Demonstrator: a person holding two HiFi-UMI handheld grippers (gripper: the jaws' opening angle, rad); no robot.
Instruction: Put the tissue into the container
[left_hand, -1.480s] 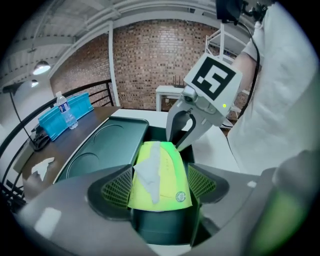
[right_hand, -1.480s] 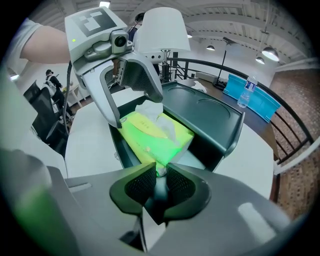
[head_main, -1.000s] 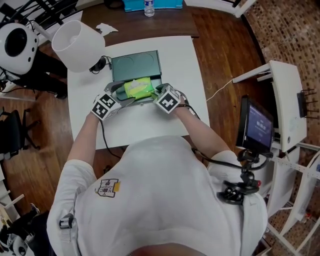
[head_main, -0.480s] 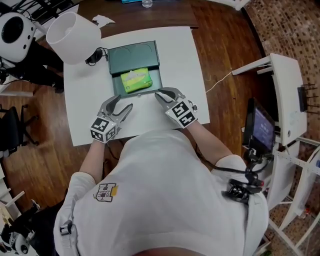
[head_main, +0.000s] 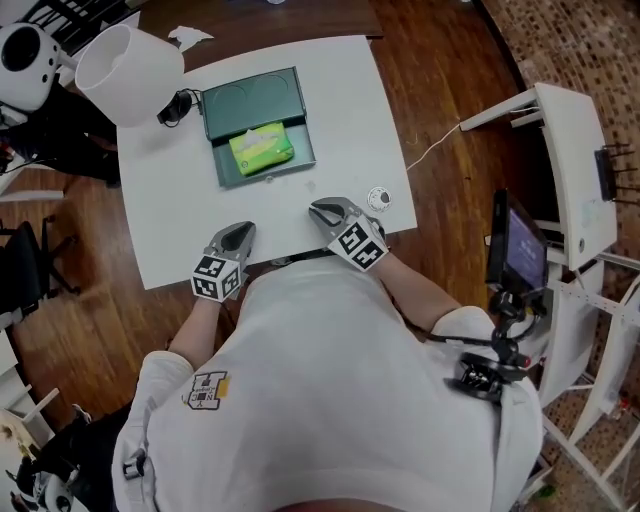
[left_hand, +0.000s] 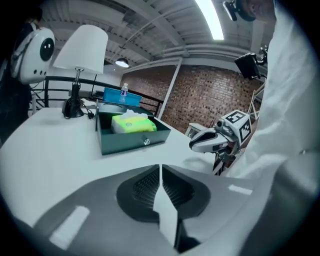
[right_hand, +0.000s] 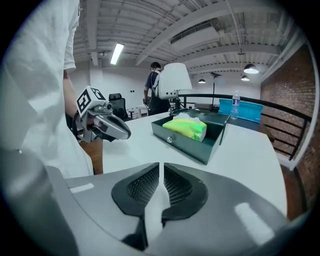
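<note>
The green tissue pack (head_main: 262, 148) lies inside the dark green container (head_main: 300, 150), whose lid stands open at the back. Both grippers are well short of it, near the table's front edge. My left gripper (head_main: 238, 238) is shut with nothing between its jaws, which have just been closing. My right gripper (head_main: 328, 212) is also shut and empty, its jaws just closed to a thin slit. The left gripper view has the tissue pack (left_hand: 132, 123) in the container (left_hand: 131, 141) ahead and the right gripper (left_hand: 210, 141) beside it. In the right gripper view, the tissue pack (right_hand: 187, 127) sits ahead.
The white table (head_main: 350, 100) carries a white lamp (head_main: 125, 70) at its far left corner and a small round object (head_main: 378, 198) near the right gripper. A side stand with a monitor (head_main: 520, 250) is to the right. A water bottle (right_hand: 235, 107) stands behind the container.
Both grippers drew back from the container to the table's front edge and their jaws closed. The tissue pack stayed in the container.
</note>
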